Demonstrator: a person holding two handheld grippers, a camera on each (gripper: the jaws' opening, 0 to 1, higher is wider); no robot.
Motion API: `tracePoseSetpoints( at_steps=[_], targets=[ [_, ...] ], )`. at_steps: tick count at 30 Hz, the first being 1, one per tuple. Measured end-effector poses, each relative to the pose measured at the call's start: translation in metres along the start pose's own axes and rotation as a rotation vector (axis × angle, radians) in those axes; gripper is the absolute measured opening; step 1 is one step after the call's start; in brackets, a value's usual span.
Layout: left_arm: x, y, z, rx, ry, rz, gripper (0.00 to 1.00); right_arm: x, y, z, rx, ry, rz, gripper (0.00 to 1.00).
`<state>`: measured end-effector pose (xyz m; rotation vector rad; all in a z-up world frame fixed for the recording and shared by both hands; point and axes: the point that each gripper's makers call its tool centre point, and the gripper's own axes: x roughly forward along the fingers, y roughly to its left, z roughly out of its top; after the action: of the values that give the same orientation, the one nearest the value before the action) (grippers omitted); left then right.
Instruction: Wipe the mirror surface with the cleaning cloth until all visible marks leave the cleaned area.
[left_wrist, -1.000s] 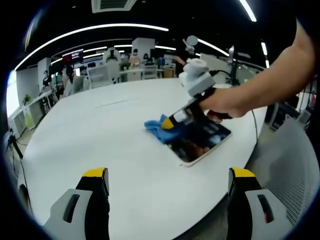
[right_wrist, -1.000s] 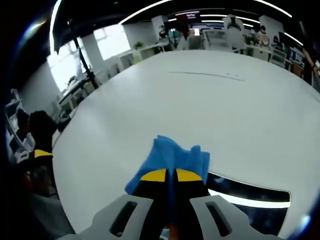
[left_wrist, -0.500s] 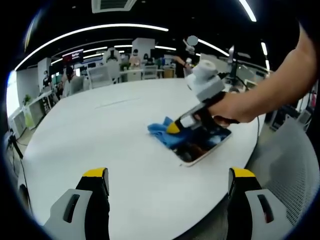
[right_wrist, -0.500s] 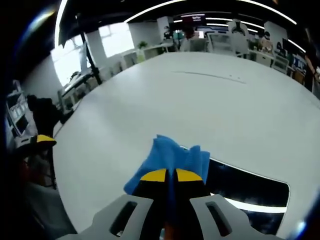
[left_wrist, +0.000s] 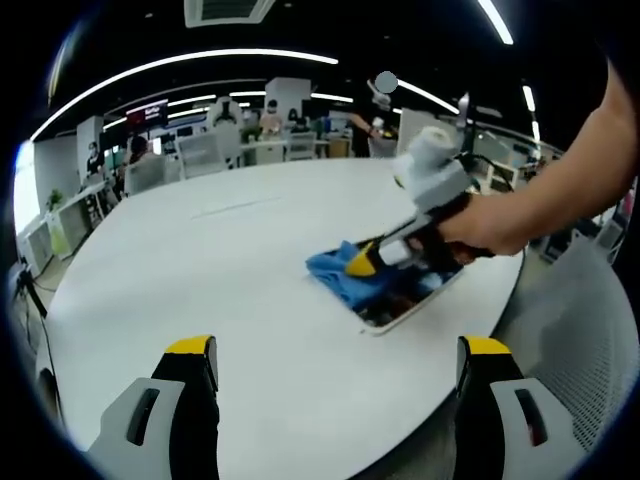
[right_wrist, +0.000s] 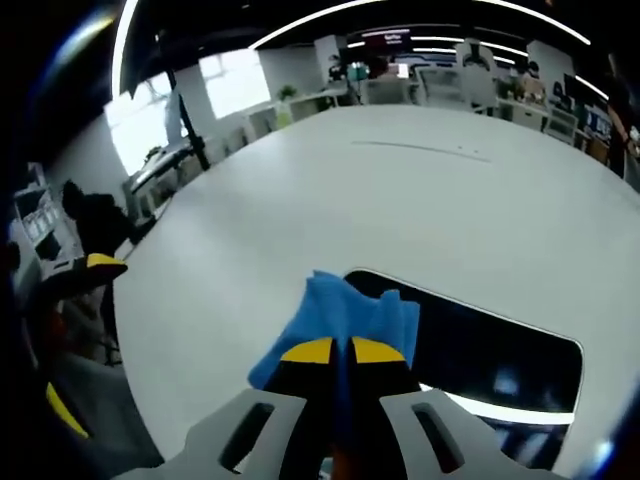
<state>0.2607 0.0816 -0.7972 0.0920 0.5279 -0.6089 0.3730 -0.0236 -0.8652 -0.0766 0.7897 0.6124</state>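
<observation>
On the broad white round desk (left_wrist: 200, 270), the flat rectangular white-framed mirror (right_wrist: 500, 350) lay near the edge; rigid and breakable, I judged, and no thing to lean on. My right gripper (right_wrist: 342, 352) kept its fingers clamped on the soft blue cleaning cloth (right_wrist: 345, 310), bunched over the mirror's end. My left gripper (left_wrist: 335, 365) hung with its fingers apart. No lettering was readable.

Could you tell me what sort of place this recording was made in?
Probably an open-plan office: a large white table in front, rows of desks and chairs with people behind, and long strip lights on a dark ceiling.
</observation>
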Motion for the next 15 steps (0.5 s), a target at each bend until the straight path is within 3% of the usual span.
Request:
tracePoseSetpoints(
  at_steps=[15],
  targets=[
    [-0.0011,-0.0012,0.0021,-0.004,-0.003,0.003,0.99,-0.0069,0.0044,-0.0072,-0.022,0.001,-0.003,0.00]
  ],
)
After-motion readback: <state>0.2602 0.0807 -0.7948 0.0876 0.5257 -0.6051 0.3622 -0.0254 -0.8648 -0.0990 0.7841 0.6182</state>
